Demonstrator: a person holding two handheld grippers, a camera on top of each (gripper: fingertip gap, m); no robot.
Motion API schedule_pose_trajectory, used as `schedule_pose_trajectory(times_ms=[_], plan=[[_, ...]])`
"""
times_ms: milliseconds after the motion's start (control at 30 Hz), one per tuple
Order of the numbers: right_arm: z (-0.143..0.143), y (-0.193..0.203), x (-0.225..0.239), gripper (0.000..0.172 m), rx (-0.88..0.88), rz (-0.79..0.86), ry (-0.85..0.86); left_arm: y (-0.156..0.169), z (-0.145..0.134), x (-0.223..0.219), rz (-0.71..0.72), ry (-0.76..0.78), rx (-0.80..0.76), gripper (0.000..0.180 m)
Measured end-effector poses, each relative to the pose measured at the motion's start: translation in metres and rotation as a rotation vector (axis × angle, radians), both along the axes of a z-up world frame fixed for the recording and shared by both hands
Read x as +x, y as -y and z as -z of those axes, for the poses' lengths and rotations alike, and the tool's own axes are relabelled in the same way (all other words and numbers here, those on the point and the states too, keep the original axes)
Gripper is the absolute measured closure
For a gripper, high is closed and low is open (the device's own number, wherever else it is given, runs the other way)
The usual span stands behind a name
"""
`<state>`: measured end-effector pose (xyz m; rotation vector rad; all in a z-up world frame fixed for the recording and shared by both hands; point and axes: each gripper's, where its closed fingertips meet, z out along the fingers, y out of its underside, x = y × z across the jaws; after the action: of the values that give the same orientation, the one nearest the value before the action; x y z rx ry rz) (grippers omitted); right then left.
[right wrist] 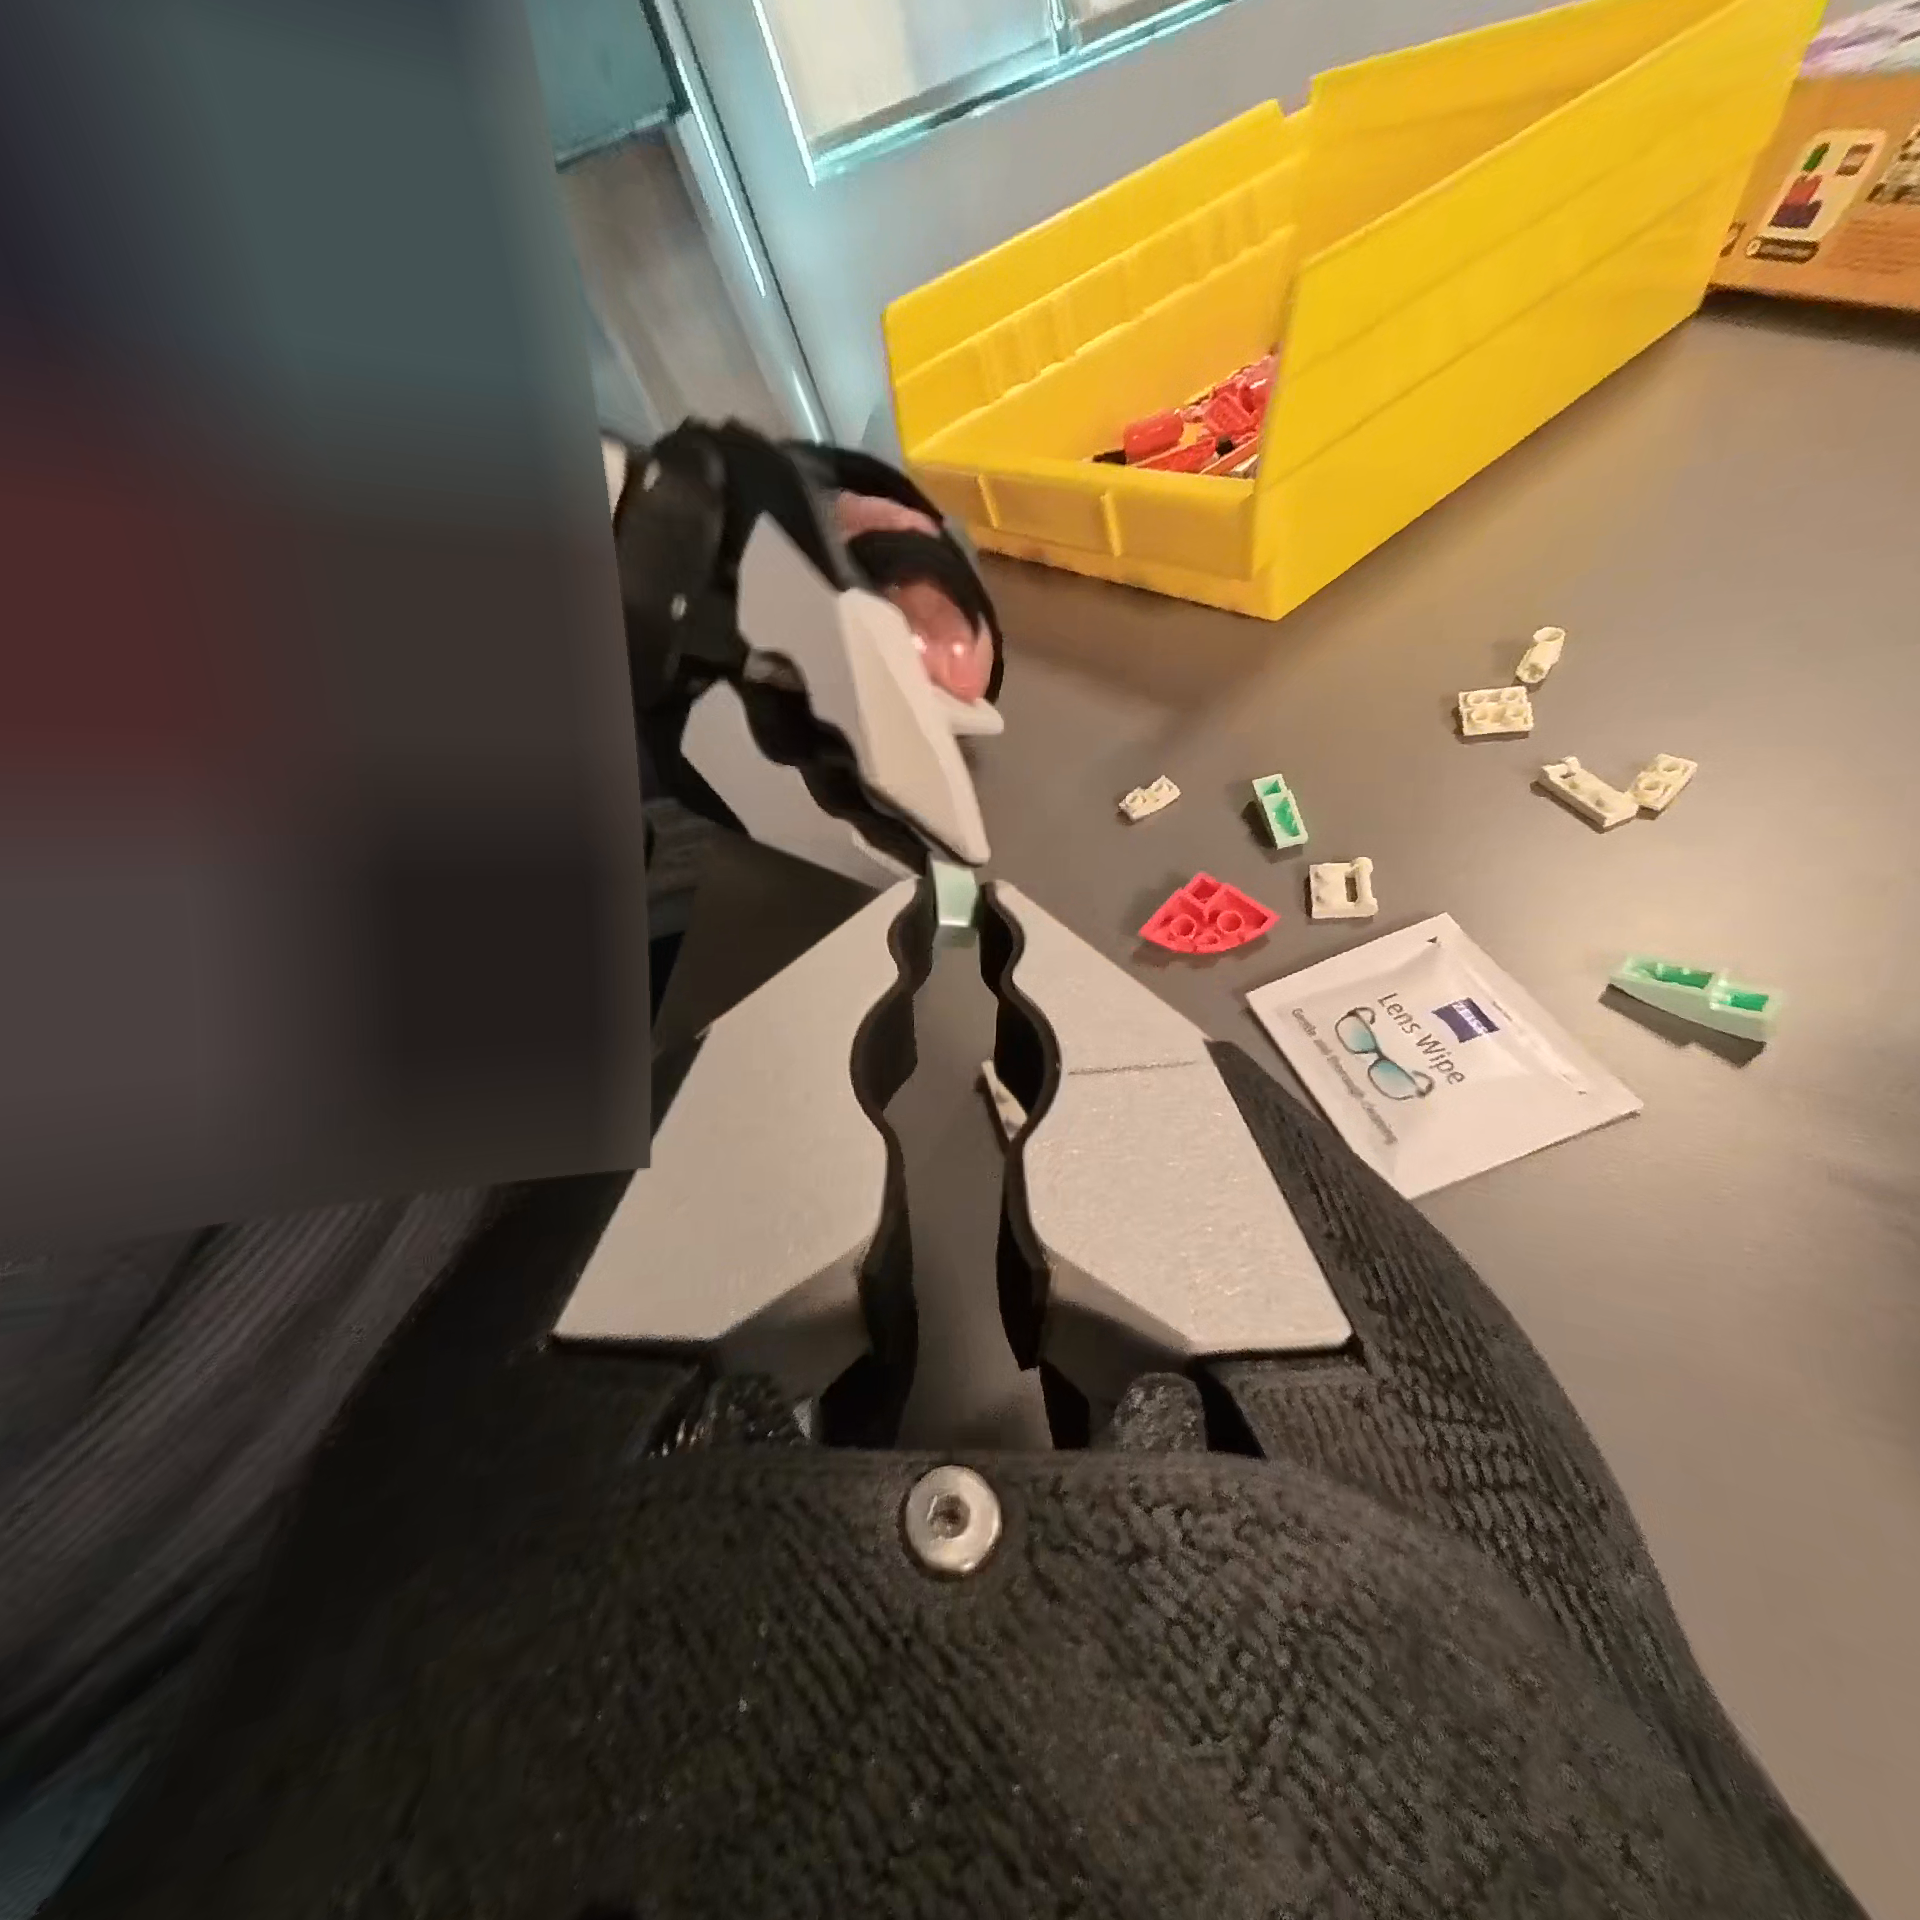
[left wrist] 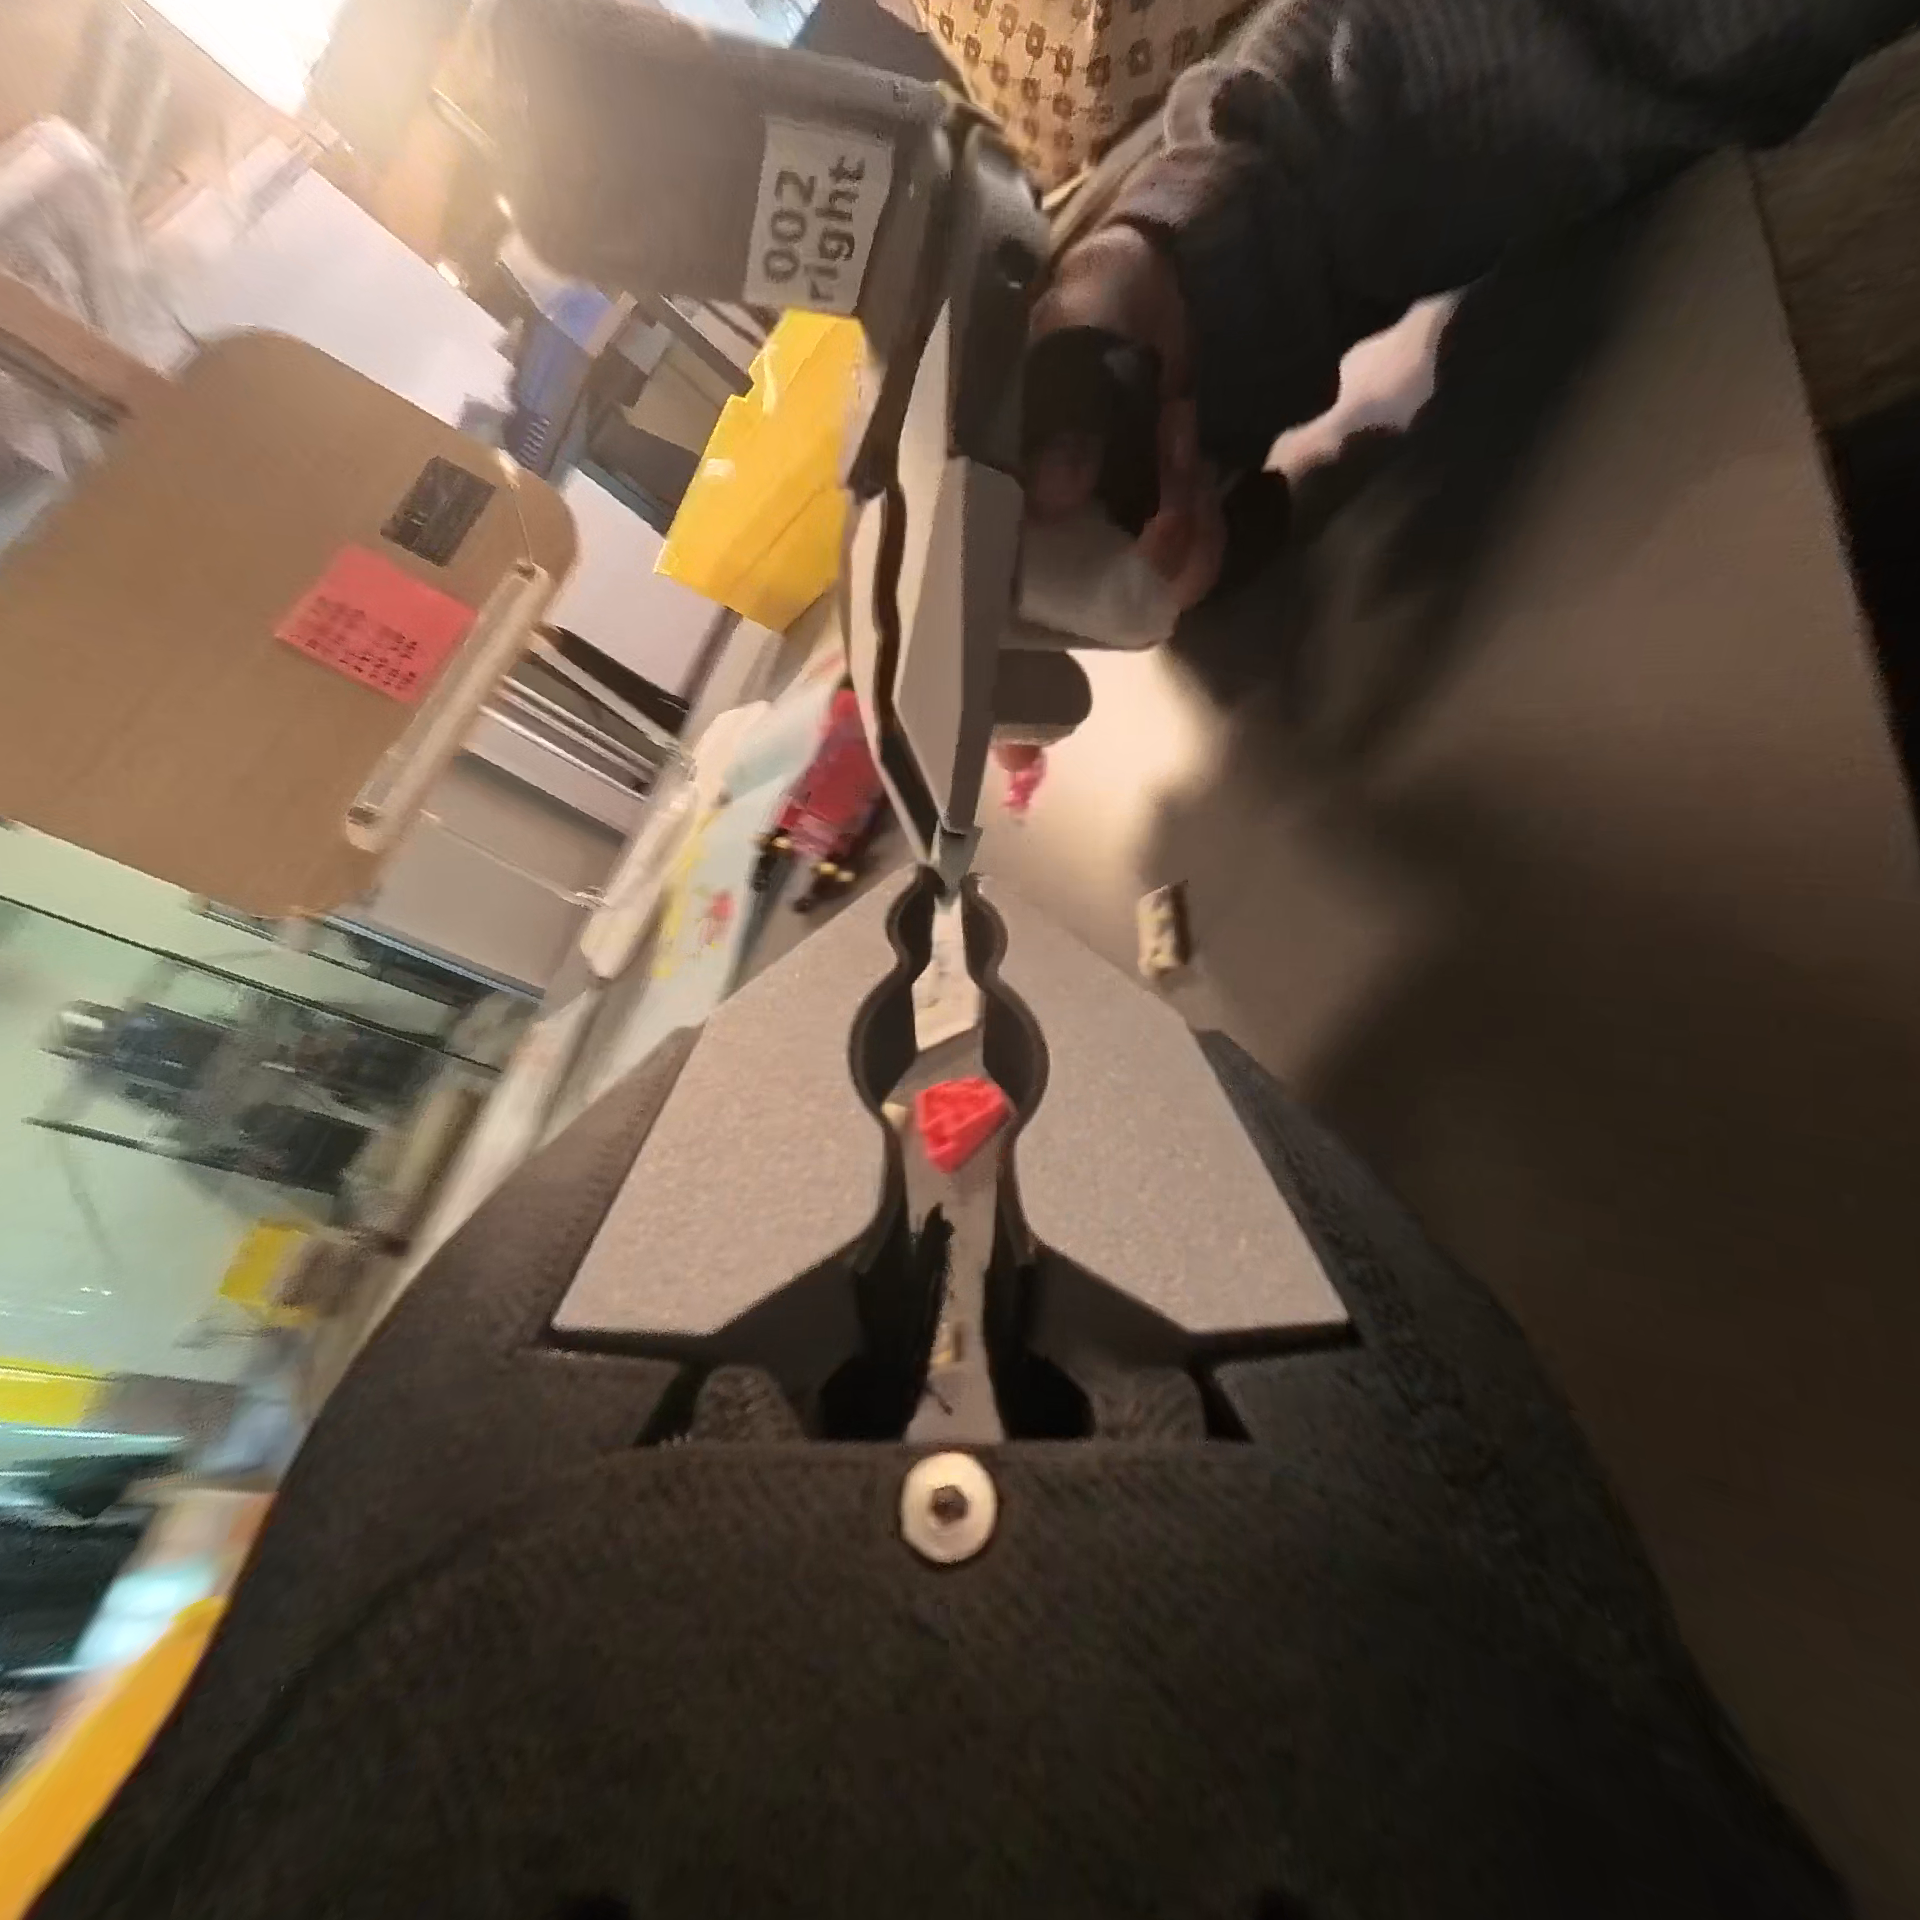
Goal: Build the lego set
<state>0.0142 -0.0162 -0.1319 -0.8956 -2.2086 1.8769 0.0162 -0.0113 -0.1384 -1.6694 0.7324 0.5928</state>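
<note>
Above the grey table (right wrist: 1558,499), both your grippers clench one pale green brick (right wrist: 956,902): right gripper (right wrist: 954,914), left gripper (left wrist: 951,894). Keep tips aligned, pressure even.

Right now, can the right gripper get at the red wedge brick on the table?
Likely not yet. The way to the red wedge brick is free, but the right gripper is shut on a pale green brick, which the left gripper also touches.
</note>
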Motion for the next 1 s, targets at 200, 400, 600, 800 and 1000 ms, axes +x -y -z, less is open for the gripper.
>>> schedule_pose_trajectory(times_ms=[200, 400, 600, 800, 1000], plan=[[0.025, -0.015, 0.008, 0.165, 0.269, -0.012, -0.066, 0.0, 0.015, 0.007, 0.033, 0.473, -0.243, 0.144], [0.037, -0.018, 0.009, 0.165, 0.385, -0.057, -0.104, -0.004, 0.048, 0.009, -0.025, 0.526, -0.494, 0.15], [0.039, -0.014, 0.014, 0.165, 0.418, -0.09, -0.143, -0.003, 0.056, 0.014, 0.004, 0.56, -0.578, 0.164], [0.045, -0.012, 0.017, 0.165, 0.452, -0.118, -0.134, -0.003, 0.057, 0.018, 0.031, 0.598, -0.612, 0.172], [0.047, -0.011, 0.018, 0.165, 0.45, -0.14, -0.11, -0.003, 0.056, 0.019, 0.059, 0.617, -0.624, 0.174]])
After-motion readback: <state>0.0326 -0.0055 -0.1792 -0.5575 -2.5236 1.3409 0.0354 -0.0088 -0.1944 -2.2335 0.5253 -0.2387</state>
